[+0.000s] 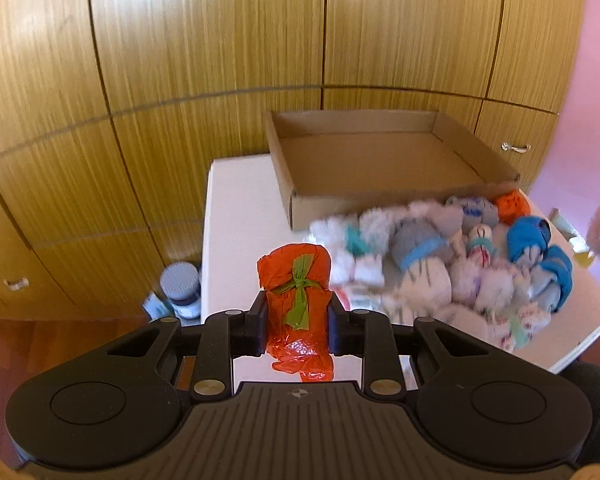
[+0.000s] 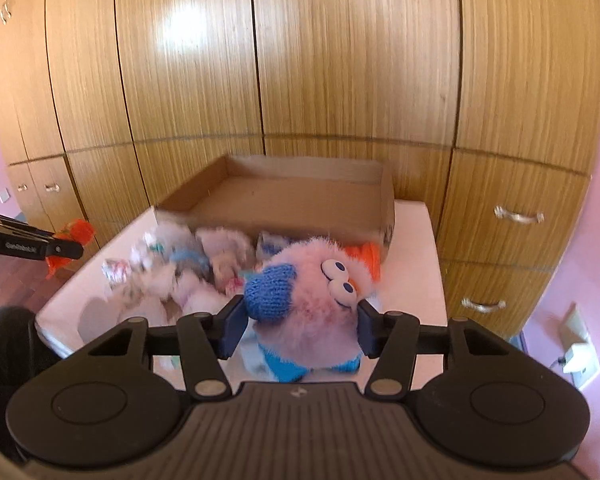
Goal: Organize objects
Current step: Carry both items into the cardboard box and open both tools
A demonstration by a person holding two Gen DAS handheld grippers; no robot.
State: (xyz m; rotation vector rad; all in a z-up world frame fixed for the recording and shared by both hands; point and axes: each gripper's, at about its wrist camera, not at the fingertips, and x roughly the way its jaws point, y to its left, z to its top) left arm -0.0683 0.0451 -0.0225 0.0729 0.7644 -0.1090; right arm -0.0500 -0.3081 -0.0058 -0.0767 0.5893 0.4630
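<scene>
A white table (image 1: 240,216) stands against a wood-panelled wardrobe (image 1: 204,40), pink wall at three o'clock. The left gripper (image 1: 297,312) is clamped on an orange bundle (image 1: 296,280); the right gripper (image 2: 300,326) squeezes a pink fuzzy toy (image 2: 312,304). At twelve o'clock sits the cardboard box (image 2: 386,208), with a toy pile (image 1: 440,264) before it.

Left hand-held gripper (image 1: 298,322): matte black plastic, ribbed grey centre plate with small white emblem, round raised discs at lower left and lower right, brass-coloured rivets on angled linkage bars, flat black pads. Right hand-held gripper (image 2: 298,326): same black build, rivets and emblem, dark blue-tinted pads.
</scene>
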